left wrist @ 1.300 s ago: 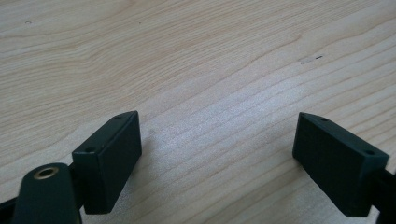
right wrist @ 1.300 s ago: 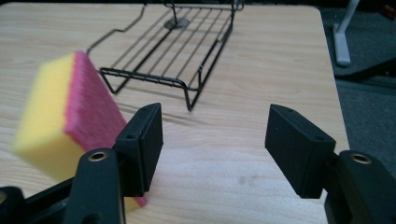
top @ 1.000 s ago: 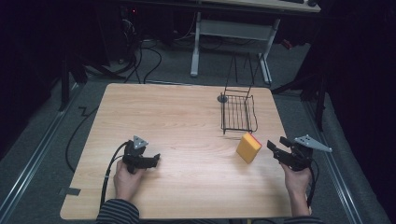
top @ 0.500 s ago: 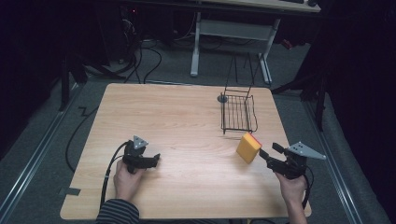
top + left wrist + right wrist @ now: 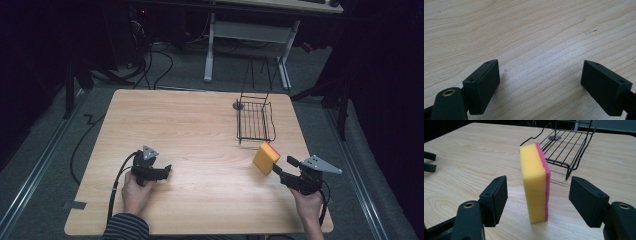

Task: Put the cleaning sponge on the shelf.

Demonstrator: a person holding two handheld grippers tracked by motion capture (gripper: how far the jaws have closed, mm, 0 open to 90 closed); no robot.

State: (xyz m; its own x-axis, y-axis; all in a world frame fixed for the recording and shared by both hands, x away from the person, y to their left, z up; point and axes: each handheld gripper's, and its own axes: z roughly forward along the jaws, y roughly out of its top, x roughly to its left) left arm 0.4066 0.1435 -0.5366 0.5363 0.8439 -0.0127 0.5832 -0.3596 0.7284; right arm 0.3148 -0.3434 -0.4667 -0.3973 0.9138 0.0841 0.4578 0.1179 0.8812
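The sponge (image 5: pixel 535 182) stands on edge beside the rack (image 5: pixel 255 120) — not yet gripped; the right gripper (image 5: pixel 537 202), jaws just opened wide, straddles it — the left gripper (image 5: pixel 540 82) rests open

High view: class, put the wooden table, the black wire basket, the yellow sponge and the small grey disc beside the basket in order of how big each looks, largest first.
1. wooden table
2. black wire basket
3. yellow sponge
4. small grey disc

Each gap is plain, though the basket stands farther from the camera than the sponge.
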